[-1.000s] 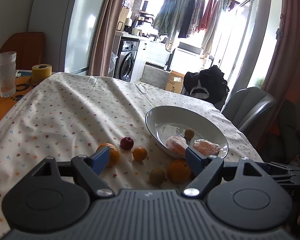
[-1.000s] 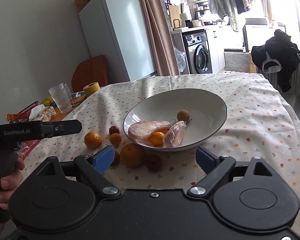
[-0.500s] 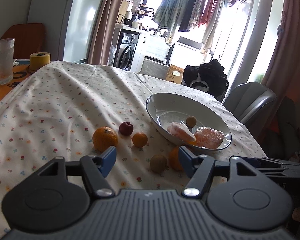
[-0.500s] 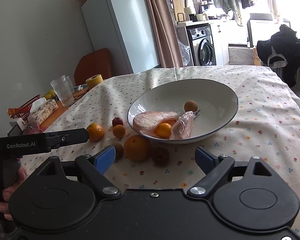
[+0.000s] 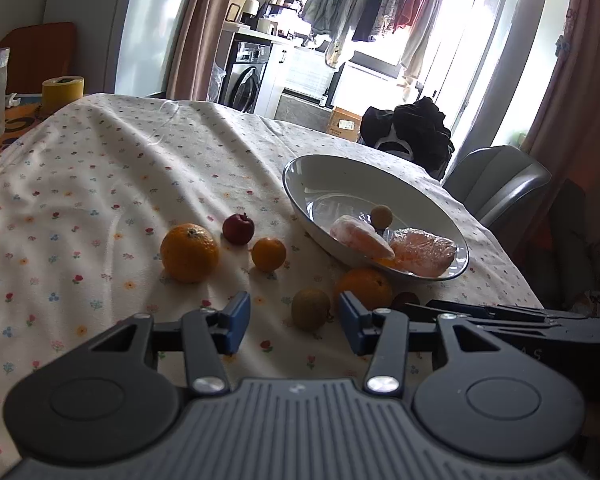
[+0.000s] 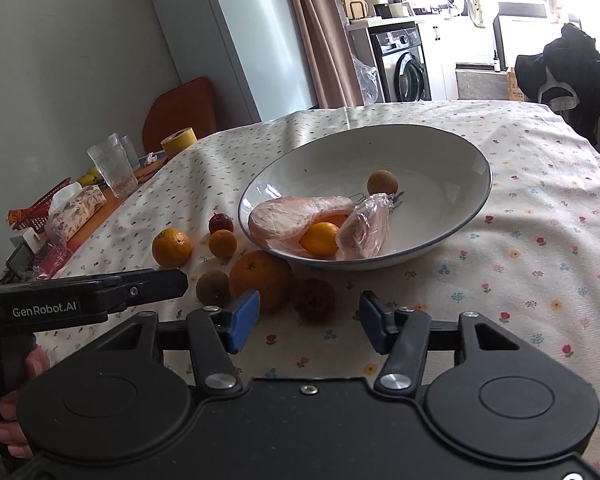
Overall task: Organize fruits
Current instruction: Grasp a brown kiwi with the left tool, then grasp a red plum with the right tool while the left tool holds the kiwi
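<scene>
A white bowl [image 5: 412,196] [image 6: 452,148] on the flowered cloth holds two wrapped fruit pieces [image 6: 296,216], a small orange [image 6: 320,238] and a small brown fruit [image 6: 382,182]. Beside it on the cloth lie a large orange [image 5: 189,252] [image 6: 172,247], a red fruit [image 5: 238,229], a small orange [image 5: 268,254], a brown fruit [image 5: 311,308], another orange [image 5: 364,288] [image 6: 260,280] and a dark brown fruit [image 6: 313,300]. My left gripper [image 5: 294,322] is open and empty, just short of the brown fruit. My right gripper [image 6: 306,322] is open and empty, just short of the dark brown fruit.
A glass [image 6: 112,170], a yellow tape roll [image 5: 62,92] [image 6: 179,142], a tissue pack [image 6: 76,208] and a red basket [image 6: 36,212] sit at the table's left end. A grey chair [image 5: 496,184] with dark clothes [image 5: 412,128] stands behind the table.
Both grippers have pulled back and lowered a little, so the fruits now lie ahead of the fingertips. The left jaws have narrowed somewhat. No fruit has moved.
</scene>
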Demonstrator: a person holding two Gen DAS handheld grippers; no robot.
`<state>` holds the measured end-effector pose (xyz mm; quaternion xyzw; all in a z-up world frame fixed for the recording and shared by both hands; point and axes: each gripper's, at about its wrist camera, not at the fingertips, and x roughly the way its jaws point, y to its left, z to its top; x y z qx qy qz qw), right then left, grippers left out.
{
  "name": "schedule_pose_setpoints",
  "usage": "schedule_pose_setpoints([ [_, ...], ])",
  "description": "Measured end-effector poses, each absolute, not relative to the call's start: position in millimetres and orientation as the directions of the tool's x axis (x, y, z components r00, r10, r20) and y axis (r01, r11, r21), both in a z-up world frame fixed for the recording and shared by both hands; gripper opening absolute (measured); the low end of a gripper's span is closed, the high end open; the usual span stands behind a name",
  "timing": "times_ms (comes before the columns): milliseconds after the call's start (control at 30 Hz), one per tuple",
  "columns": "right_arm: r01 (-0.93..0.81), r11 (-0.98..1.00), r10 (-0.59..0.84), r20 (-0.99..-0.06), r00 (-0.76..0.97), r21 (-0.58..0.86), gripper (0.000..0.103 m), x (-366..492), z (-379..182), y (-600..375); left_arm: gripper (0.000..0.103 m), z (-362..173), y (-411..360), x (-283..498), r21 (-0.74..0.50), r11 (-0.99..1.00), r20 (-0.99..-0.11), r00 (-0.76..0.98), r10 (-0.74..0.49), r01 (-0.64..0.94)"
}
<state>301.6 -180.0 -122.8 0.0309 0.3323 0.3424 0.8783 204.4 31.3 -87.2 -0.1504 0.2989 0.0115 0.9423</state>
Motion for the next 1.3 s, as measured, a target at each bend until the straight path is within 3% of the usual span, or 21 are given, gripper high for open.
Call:
schedule_pose_setpoints([
  [467,-0.598,0.738,0.653,-0.556,0.514,0.313,0.042,312,-128,-177,0.041,-93,25,219,-0.304,0.949,-0.559,0.822,-0.109,-0.081],
  [633,-0.605,0.727,0.665,-0.554,0.502,0.325,0.029,313,-127,-177,0.021,-98,27,218,-0.306,0.949,-0.583,0.803,-0.124,-0.076],
  [700,-0.605,0.728,0.663,-0.556,0.501,0.322,0.024,311,-127,-177,0.021,-101,28,216,-0.320,0.944,-0.576,0.806,-0.133,-0.074],
  [1300,-0.625,0.720,0.673,-0.525,0.521,0.303,0.024,294,-109,-180,0.021,-68,24,191,-0.310,0.949,-0.515,0.850,-0.114,-0.060],
])
